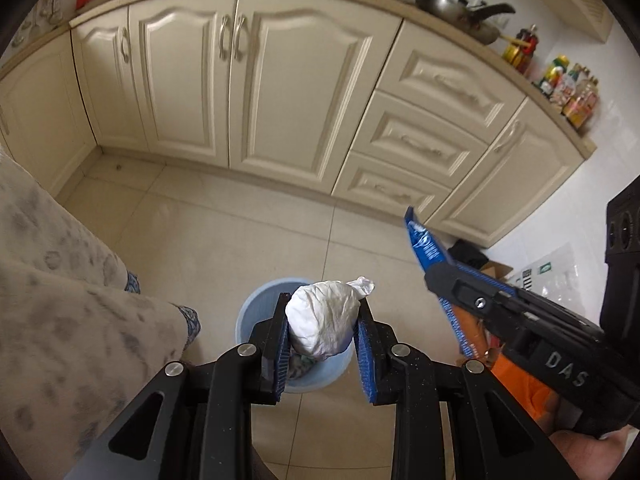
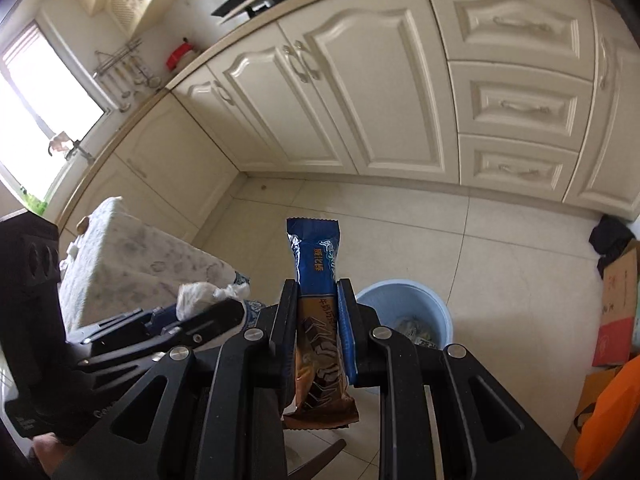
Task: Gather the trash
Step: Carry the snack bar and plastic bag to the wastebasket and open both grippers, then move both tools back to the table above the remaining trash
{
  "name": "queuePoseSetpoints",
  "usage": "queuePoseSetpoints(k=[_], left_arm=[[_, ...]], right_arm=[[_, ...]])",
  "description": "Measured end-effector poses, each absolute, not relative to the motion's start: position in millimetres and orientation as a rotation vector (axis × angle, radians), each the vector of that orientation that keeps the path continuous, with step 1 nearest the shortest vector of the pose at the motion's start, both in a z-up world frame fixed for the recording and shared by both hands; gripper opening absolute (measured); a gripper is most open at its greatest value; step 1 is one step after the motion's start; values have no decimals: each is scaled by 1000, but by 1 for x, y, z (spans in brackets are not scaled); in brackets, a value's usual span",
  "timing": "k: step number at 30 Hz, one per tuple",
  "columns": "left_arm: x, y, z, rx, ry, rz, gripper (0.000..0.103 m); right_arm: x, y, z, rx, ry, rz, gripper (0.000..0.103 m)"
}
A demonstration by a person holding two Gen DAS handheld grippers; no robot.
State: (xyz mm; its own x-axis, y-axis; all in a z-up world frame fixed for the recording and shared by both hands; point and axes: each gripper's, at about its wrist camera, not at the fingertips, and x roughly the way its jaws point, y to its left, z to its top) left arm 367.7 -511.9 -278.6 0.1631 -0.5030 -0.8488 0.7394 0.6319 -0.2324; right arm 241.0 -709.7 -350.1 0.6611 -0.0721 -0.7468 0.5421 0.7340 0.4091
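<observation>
My left gripper [image 1: 323, 300] is shut on a crumpled white paper ball [image 1: 322, 320], held directly above a light blue trash bin [image 1: 248, 312] on the tiled floor. In the right wrist view that same paper ball [image 2: 200, 294] shows at the left gripper's tip. My right gripper [image 2: 316, 286] is shut on a blue and brown snack wrapper [image 2: 316, 264] that stands upright between its pads. The trash bin [image 2: 412, 300] lies just right of it, with scraps inside. In the left wrist view the right gripper [image 1: 434, 276] pinches the wrapper [image 1: 424, 244] to the right of the bin.
Cream kitchen cabinets [image 1: 256, 80] line the far side. A table with a grey-patterned cloth [image 1: 52, 280] stands at the left. Cardboard boxes [image 2: 618, 304], a dark cloth [image 2: 608, 236] and an orange bag [image 2: 608, 412] crowd the right corner. A pan [image 1: 452, 6] and bottles [image 1: 568, 88] sit on the counter.
</observation>
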Motion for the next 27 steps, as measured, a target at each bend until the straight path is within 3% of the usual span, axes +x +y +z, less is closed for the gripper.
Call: queuePoseSetpoints(k=[5,7,9,12,16,18,20,27], left_arm=[[398,-553,-310,289,1143,-886,27],[406,-569,-321,316,1155,-864,39],[409,-578,-329,323,1141,-835,72],[407,-586,-336,336,1116,-806,92],[398,-585,-332,344,1110,-793,95],[393,-577,-326,336,1101,-799,96],[384,-564,-314,327,1079,-810,98],[343,-520,-257,327,920,-862,101]], right_arm=[[247,-723,-371,697,811,-380,19],[248,-728,-379,709,818,-387,22],[247,-734,-389,739,821,-399,22],[244,-742,-402,770,837,-411,28],[236,-744,-410,798,841,-447,54],[232,-745,-409,809,831,-465,84],[226,-746,-407,825,812,-503,103],[213,-742,-385,864,748,-552,103]])
